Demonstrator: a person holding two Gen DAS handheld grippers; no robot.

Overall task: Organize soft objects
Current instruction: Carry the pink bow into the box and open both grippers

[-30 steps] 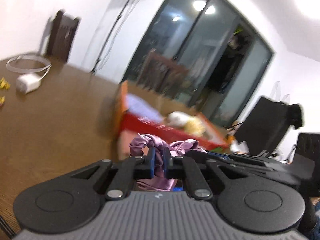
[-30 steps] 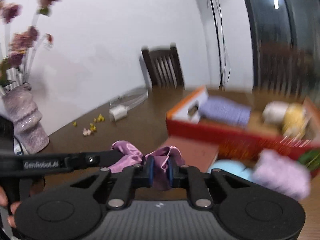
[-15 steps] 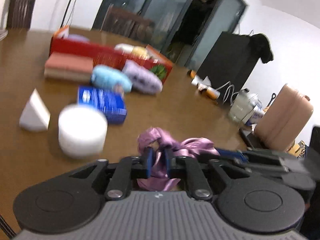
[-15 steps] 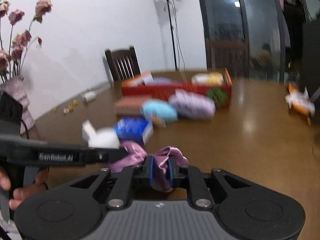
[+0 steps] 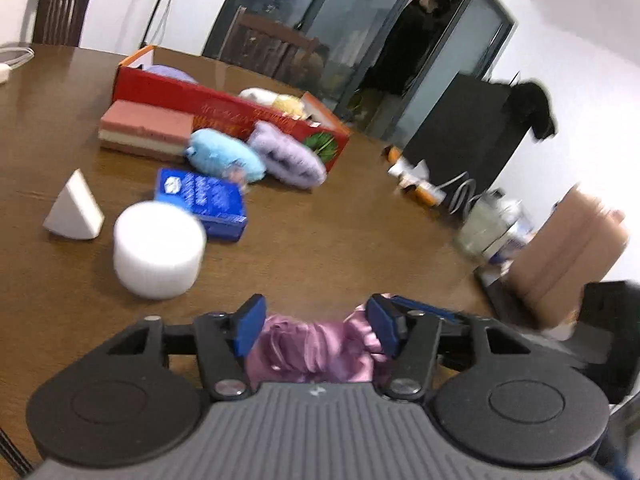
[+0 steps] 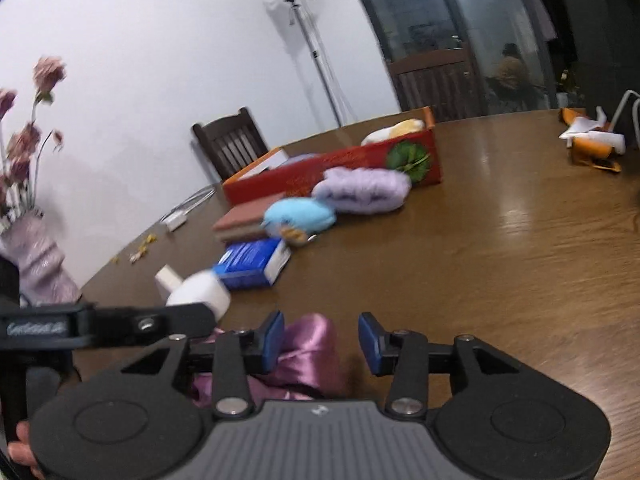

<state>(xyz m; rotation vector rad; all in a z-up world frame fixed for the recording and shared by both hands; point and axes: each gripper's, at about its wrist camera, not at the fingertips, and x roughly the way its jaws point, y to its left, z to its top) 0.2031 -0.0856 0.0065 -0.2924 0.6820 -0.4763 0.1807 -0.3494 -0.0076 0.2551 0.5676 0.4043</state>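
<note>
- While both grippers hang low over the near edge of the brown table (image 5: pixel 360 240), a purple satin scrunchie (image 5: pixel 316 346) lies between them, bunched just ahead of the left wrist camera.
- Jaws of the left gripper (image 5: pixel 316 326) have just been opening; they stand partly apart with the scrunchie in the gap, its folds reaching both blue pads (image 5: pixel 250 324), though whether the pads press on it cannot be told.
- Jaws of the right gripper (image 6: pixel 320 340) have likewise just been opening; the satin sits against the left-hand pad (image 6: pixel 272 340), and a clear gap shows between the cloth and the other pad.
- In the right wrist view the left gripper's black finger reaches in from the left edge of the picture, ending just above the scrunchie.
- Farther in on the table stand a white foam cylinder (image 5: pixel 158 250) and a white foam wedge (image 5: pixel 76 208), near each other, with a blue packet (image 5: pixel 202 202) just behind the cylinder.
- Behind those, toward the far edge, a light blue plush (image 5: pixel 224 156) and a lilac fluffy item (image 5: pixel 288 154) lie side by side against the long wall of a red box (image 5: pixel 224 108).
- A pink sponge block (image 5: pixel 146 128) lies beside the plush, also in front of that box.
- Inside the box a pale plush shape (image 5: pixel 276 100) shows above the rim.
- A vase of dried flowers (image 6: pixel 36 256) stands at the table's left edge.
</note>
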